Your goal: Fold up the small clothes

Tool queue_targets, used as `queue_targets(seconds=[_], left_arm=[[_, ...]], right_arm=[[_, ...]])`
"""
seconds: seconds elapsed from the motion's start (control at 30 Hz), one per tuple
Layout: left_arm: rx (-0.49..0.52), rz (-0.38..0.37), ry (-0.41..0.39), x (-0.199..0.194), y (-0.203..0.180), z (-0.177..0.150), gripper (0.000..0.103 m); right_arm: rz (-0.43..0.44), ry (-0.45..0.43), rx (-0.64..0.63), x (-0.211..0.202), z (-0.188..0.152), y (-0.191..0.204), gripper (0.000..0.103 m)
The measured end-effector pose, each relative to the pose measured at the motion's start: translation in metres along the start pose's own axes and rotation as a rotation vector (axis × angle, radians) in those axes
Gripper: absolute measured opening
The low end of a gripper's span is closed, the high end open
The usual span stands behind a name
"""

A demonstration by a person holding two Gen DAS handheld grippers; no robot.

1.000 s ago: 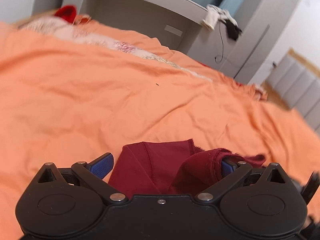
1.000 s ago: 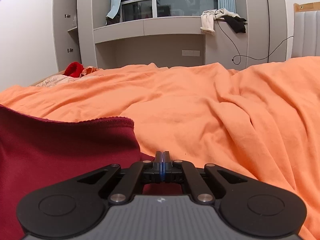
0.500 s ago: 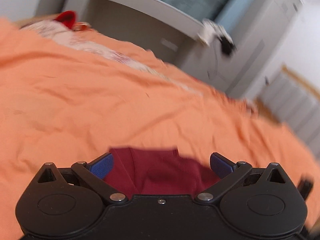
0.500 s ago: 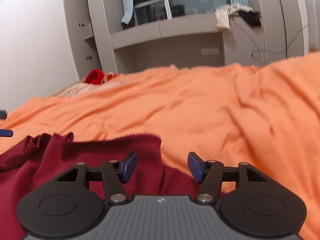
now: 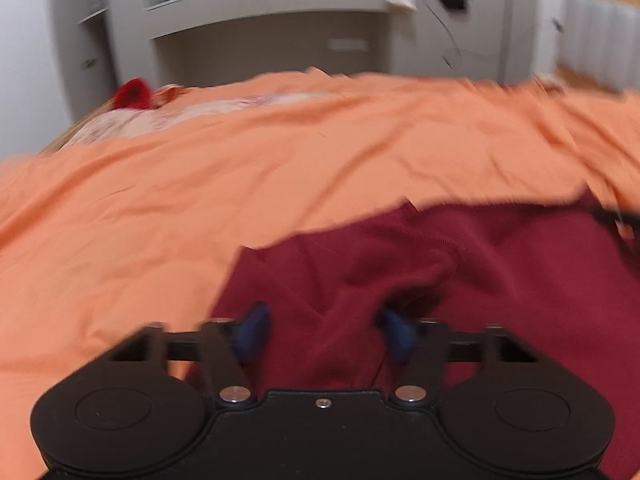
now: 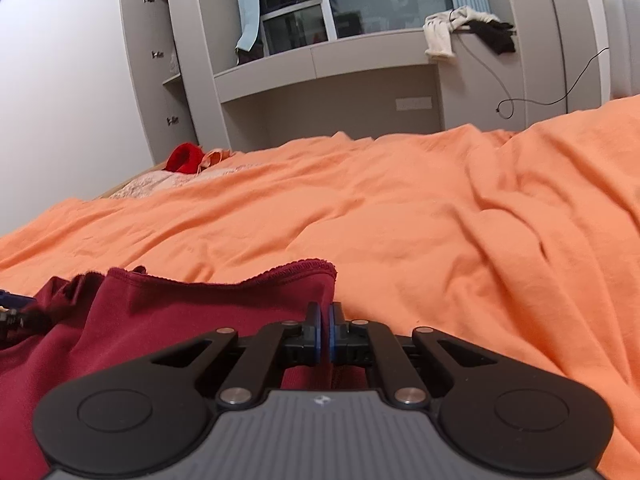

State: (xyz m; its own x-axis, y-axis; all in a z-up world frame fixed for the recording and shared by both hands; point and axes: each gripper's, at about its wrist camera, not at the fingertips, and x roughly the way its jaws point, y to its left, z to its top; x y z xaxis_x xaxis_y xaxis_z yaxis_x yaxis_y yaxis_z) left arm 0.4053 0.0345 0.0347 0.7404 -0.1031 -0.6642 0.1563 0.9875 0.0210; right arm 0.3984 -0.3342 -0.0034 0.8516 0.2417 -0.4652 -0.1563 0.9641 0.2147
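Both tongs on garment [image 5: 500, 264]: right tongs [image 6: 324, 334] pinch hem; left tongs [image 5: 320, 332] closing around bunched fold. Fold unfinished; cloth crumpled on bed [image 6: 400, 208], 6 o'clock.

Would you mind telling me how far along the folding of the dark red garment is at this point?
Early stage. Done: the dark red garment lies spread on the orange bedcover. In hand: the right gripper is shut on its edge; the left gripper has just been closing around a bunched ridge. Left: no tidy fold shows yet.
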Motion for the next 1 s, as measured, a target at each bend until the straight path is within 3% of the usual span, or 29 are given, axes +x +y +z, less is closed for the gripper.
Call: queue_targets(seconds=[0.1,0.17,0.4,0.57,0.67,0.73,0.8,1.0], left_arm=[[-0.106,0.032,-0.057,-0.006,0.020,0.005,0.018],[-0.149,0.082,-0.080,-0.006,0.031,0.005,0.013],[-0.267,0.084,-0.054,0.002,0.056,0.003,0.013],[-0.263,0.067,-0.096,-0.012,0.055,-0.001,0.037],[-0.242,0.052,-0.093,-0.011,0.054,-0.009,0.040],[-0.221,0.066,-0.074,-0.007,0.051,-0.011,0.044],[-0.223,0.082,-0.070,-0.007,0.052,-0.012,0.057],[-0.223,0.124,-0.100,-0.018,0.051,-0.011,0.078]], right_arm=[[-0.015,-0.011,0.000,-0.004,0.001,-0.002,0.004],[-0.025,-0.015,-0.002,-0.006,0.001,-0.003,0.003],[-0.060,-0.017,-0.023,-0.008,-0.002,-0.001,0.003],[-0.082,-0.040,-0.023,-0.011,-0.002,-0.003,0.003],[-0.099,-0.047,-0.035,-0.014,-0.004,-0.003,0.003],[-0.104,-0.040,-0.042,-0.014,-0.006,-0.004,0.003],[-0.108,-0.032,-0.043,-0.013,-0.008,-0.004,0.003],[-0.120,-0.037,-0.052,-0.015,-0.009,-0.003,0.004]])
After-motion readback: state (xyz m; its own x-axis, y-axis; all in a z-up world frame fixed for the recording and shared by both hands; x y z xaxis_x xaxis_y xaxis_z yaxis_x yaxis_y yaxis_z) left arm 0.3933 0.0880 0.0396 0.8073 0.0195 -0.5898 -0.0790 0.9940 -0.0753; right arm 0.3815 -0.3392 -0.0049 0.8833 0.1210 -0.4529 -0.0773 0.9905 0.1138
